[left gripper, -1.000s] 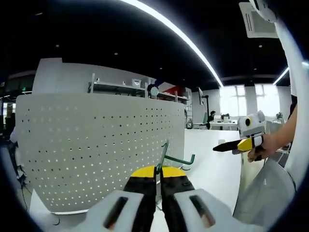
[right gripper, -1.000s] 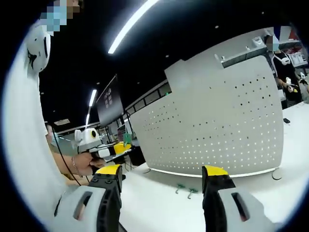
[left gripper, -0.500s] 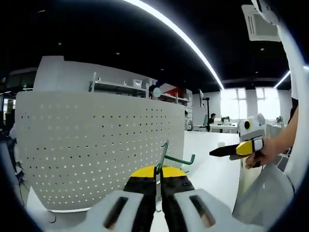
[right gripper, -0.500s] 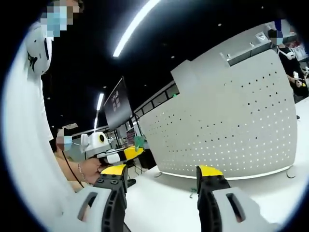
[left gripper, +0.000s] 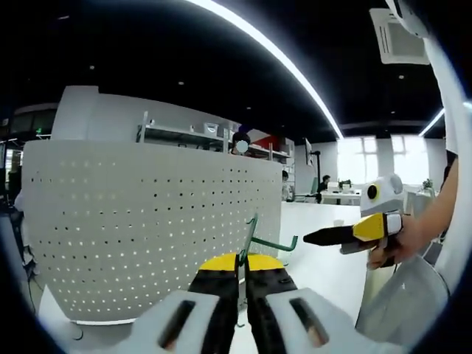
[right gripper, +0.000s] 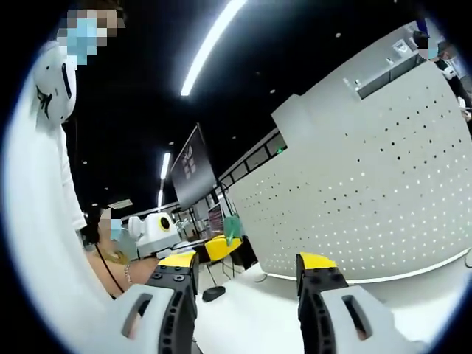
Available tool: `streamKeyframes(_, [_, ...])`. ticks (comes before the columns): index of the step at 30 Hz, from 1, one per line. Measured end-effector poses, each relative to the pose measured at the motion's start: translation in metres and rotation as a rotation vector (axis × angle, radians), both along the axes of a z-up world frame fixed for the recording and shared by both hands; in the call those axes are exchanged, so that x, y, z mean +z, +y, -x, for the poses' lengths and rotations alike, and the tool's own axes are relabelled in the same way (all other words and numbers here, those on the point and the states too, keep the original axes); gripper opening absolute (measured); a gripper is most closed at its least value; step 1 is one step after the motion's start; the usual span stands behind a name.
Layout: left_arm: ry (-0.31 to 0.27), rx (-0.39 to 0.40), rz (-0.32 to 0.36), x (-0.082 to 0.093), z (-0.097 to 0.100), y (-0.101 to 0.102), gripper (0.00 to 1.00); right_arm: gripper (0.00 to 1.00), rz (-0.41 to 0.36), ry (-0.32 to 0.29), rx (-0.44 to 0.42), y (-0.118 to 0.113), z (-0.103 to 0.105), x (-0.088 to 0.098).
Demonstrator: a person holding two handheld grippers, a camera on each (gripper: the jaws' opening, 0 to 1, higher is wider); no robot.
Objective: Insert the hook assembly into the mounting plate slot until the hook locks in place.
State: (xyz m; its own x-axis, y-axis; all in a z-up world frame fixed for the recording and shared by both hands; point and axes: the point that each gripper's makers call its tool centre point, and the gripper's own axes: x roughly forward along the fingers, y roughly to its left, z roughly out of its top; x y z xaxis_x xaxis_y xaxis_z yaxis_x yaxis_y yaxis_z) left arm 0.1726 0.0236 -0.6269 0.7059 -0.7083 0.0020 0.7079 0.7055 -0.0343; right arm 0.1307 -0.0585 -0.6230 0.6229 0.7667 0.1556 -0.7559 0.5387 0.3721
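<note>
While the green hook assembly point(left gripper: 259, 241) sits pinched in the left hand-held gripper point(left gripper: 241, 267), its jaws are squeezed nearly together with just the thin stem between the yellow tips. The hook sticks up and bends off to the right, hanging just in front of the white perforated mounting plate point(left gripper: 147, 228); can't tell if it's touching a hole. That plate stands upright on the white worktop point(left gripper: 324, 262), curving across the left of the left gripper view. Over on the right, the right hand-held gripper point(left gripper: 335, 234) is held in a person's hand point(left gripper: 391, 247), pointing left toward the hook. In the right gripper view its jaws are spread wide apart, nothing between them, plate off to the right.
</note>
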Motion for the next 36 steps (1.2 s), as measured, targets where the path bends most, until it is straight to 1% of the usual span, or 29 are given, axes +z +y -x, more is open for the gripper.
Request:
streamKeyframes(6, [-0.002,0.005,0.004,0.001,0.001,-0.002,0.01,0.47,-0.034,-0.007,0.004,0.012,-0.004,0.007])
streamKeyframes(11, [-0.002,0.009,0.009,0.002,-0.001,-0.003,0.01,0.42,-0.066,-0.011,-0.001,0.017,-0.010,0.014])
streamKeyframes(19, [-0.006,0.017,0.019,0.005,-0.002,-0.006,0.01,0.37,-0.098,0.002,0.007,0.028,-0.018,0.018])
streamKeyframes(24, [-0.004,0.022,0.034,0.007,-0.003,-0.007,0.01,0.35,-0.105,0.002,0.010,0.036,-0.022,0.019])
streamKeyframes(29, [-0.002,0.029,0.044,0.009,-0.004,-0.008,0.01,0.30,-0.120,0.008,0.007,0.040,-0.026,0.020])
streamKeyframes(31, [0.000,0.030,0.050,0.009,-0.004,-0.009,0.01,0.29,-0.112,0.007,0.011,0.045,-0.027,0.020])
streamKeyframes(34, [0.008,0.036,0.060,0.009,-0.005,-0.010,0.01,0.25,-0.117,0.006,0.014,0.049,-0.028,0.023])
streamKeyframes(36, [0.008,0.036,0.057,0.008,-0.004,-0.012,0.01,0.22,-0.105,0.001,0.017,0.053,-0.029,0.023])
